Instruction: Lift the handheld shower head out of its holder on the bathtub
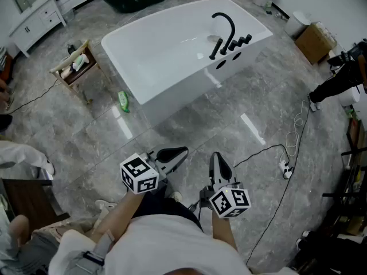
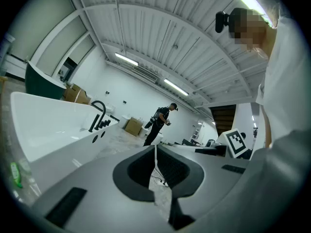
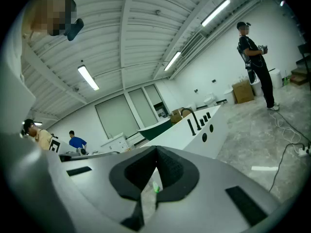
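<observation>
L gripper (image 1: 175,153) and R gripper (image 1: 219,164) sit low in the head view, close to the body, side by side, both aimed at 12 o'clock. Each gripper view shows the pads pressed together w/ nothing between them, so both are empty. Bare floor (image 1: 189,125) separates them from the tub (image 1: 172,96), well apart at 12. A green bottle (image 1: 123,101) lies on the floor at 11, by the tub's near wall.

Task not begun, by my read: no approach and no contact. The walk-up, opening a jaw pair, the grasp and the lift are all left.

Shower head (image 1: 216,48): prob. the slim black rod beside the spout (image 1: 225,22) on the tub's rim at 1 o'clock, though it's too small to be sure. It's seated in its holder, long axis approx. vertical, top end up.
</observation>
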